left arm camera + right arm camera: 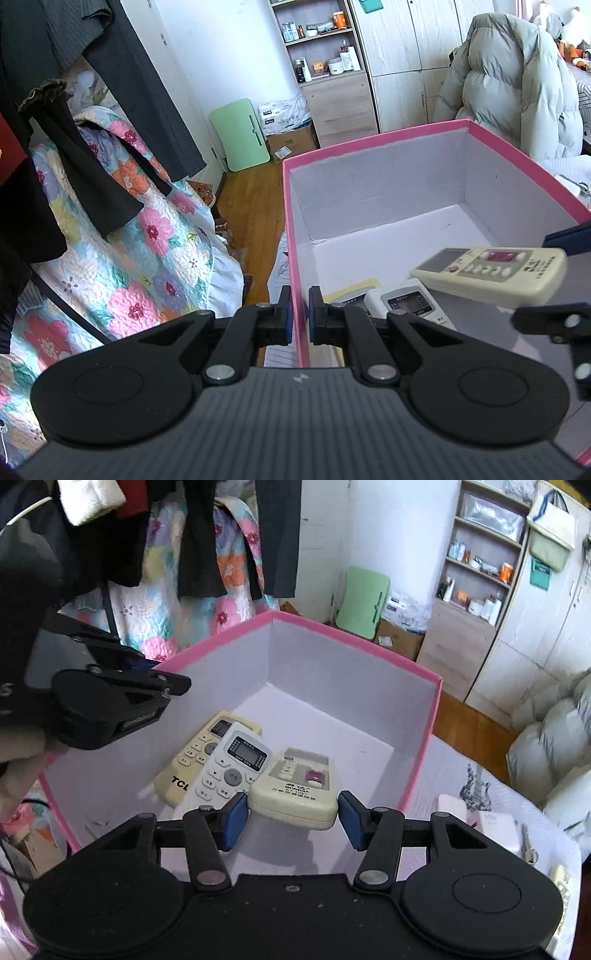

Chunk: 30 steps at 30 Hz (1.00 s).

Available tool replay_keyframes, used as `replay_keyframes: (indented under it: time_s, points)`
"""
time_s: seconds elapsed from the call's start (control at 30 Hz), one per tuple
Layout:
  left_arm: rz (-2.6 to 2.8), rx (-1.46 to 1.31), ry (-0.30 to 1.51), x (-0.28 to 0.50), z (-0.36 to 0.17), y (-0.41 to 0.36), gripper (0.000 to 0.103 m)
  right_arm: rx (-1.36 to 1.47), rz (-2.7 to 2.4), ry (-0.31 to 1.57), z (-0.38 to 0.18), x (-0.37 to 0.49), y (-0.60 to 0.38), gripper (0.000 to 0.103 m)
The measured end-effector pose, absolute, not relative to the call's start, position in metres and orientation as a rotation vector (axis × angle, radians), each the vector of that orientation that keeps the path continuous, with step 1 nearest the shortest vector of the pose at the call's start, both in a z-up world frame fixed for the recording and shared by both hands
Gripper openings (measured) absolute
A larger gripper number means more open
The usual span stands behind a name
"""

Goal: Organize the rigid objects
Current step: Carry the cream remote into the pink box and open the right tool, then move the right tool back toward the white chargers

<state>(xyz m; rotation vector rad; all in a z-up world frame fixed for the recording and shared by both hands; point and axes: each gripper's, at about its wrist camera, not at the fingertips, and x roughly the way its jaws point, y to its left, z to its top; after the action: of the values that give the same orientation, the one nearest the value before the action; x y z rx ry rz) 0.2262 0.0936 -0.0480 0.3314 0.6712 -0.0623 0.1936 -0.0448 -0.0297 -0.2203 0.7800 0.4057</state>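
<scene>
Remote controls sit in the pink box (424,738): a cream TCL remote (192,760) and a white remote (229,771) lie overlapped on its floor. The right gripper (292,818) clamps a third, beige remote (295,794) by its end, above the box floor. The left gripper (300,314) pinches the box's near wall between its blue pads (286,321).

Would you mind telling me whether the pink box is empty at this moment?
Not empty. Two remotes, a yellowish TCL remote and a white remote, already lie on the pink box's floor.
</scene>
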Motion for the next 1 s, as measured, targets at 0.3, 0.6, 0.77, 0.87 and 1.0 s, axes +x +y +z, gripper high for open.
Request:
replay_keyframes:
  time_s: [0.3, 0.6, 0.77, 0.87, 1.0]
  points:
    - [-0.069, 0.300, 0.665, 0.227, -0.046, 0.098, 0.006, 0.083, 0.390, 0.587, 0.019, 0.166, -0.120, 0.076]
    - [-0.072, 0.297, 0.659, 0.227, -0.046, 0.100, 0.006, 0.176, 0.035, 0.684, -0.009, 0.169, -0.227, 0.079]
    - [-0.080, 0.280, 0.660, 0.227, -0.046, 0.102, 0.006, 0.216, 0.048, 0.759, -0.040, 0.178, -0.241, 0.074]
    - [-0.084, 0.281, 0.662, 0.227, -0.046, 0.103, 0.006, 0.250, 0.133, 0.789, -0.055, 0.182, -0.240, 0.053]
    - [-0.078, 0.293, 0.663, 0.228, -0.047, 0.101, 0.006, 0.177, 0.098, 0.792, -0.064, 0.185, -0.230, 0.052]
